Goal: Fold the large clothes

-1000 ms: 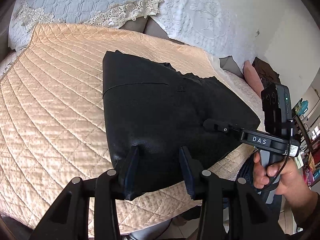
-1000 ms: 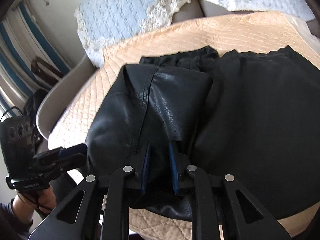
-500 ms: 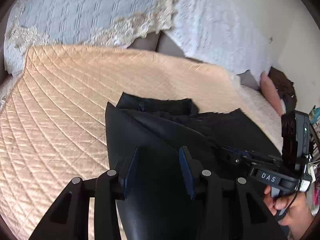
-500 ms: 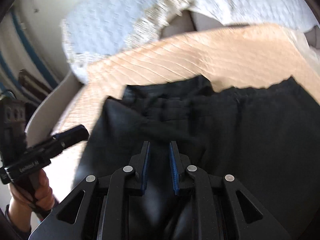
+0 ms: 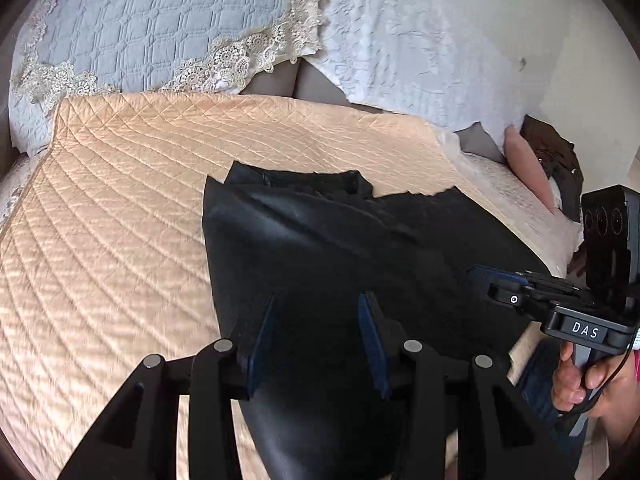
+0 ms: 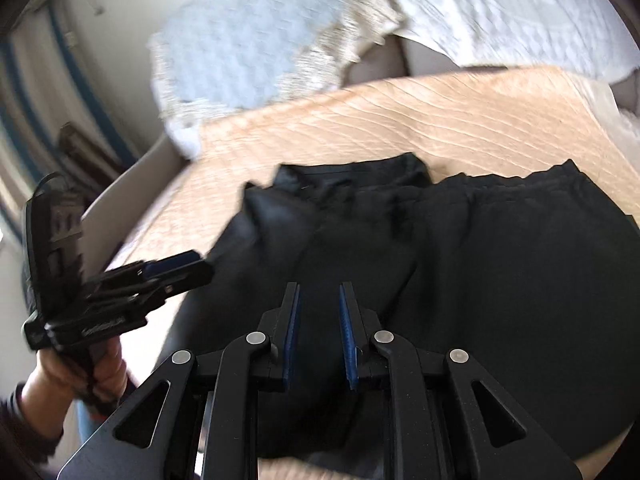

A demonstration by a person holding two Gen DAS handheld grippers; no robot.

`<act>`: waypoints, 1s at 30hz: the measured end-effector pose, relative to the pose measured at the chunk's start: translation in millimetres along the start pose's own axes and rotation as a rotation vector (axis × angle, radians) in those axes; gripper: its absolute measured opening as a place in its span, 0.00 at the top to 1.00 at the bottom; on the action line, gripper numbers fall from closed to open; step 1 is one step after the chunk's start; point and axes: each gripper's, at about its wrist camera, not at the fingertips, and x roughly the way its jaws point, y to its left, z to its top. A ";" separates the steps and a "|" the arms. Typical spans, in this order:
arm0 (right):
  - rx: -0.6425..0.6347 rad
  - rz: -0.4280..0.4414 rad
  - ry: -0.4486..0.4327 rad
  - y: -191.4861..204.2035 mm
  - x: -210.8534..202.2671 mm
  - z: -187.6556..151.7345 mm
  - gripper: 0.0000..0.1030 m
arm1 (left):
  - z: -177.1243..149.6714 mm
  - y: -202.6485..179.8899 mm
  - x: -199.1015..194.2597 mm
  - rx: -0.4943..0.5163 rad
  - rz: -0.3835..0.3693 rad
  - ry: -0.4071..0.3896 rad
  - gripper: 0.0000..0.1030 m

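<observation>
A large black garment (image 5: pixel 320 256) lies on the peach quilted bedspread (image 5: pixel 120 216), reaching the near edge of the bed. It also shows in the right wrist view (image 6: pixel 480 280), with a shiny leather-like part (image 6: pixel 272 224) on its left. My left gripper (image 5: pixel 316 312) is open above the garment's near part, holding nothing. My right gripper (image 6: pixel 318 304) is open with a narrow gap, above the garment's near middle. It shows from the side in the left wrist view (image 5: pixel 496 280). The left gripper shows in the right wrist view (image 6: pixel 176 268).
A blue quilted pillow with lace trim (image 5: pixel 160 28) and a white embossed pillow (image 5: pixel 420 40) stand at the head of the bed. A pink cushion (image 5: pixel 528 164) and dark clothes (image 5: pixel 556 156) lie at the far right. The bedspread (image 6: pixel 400 120) stretches beyond the garment.
Both grippers pulled back toward the near bed edge. The right gripper opened slightly and released the folded leather part, which now lies flatter on the garment.
</observation>
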 end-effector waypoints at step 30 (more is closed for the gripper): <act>0.477 -0.149 -0.124 -146.4 -70.4 -52.9 0.66 | -1.6 -70.5 50.0 0.065 -0.058 0.069 0.58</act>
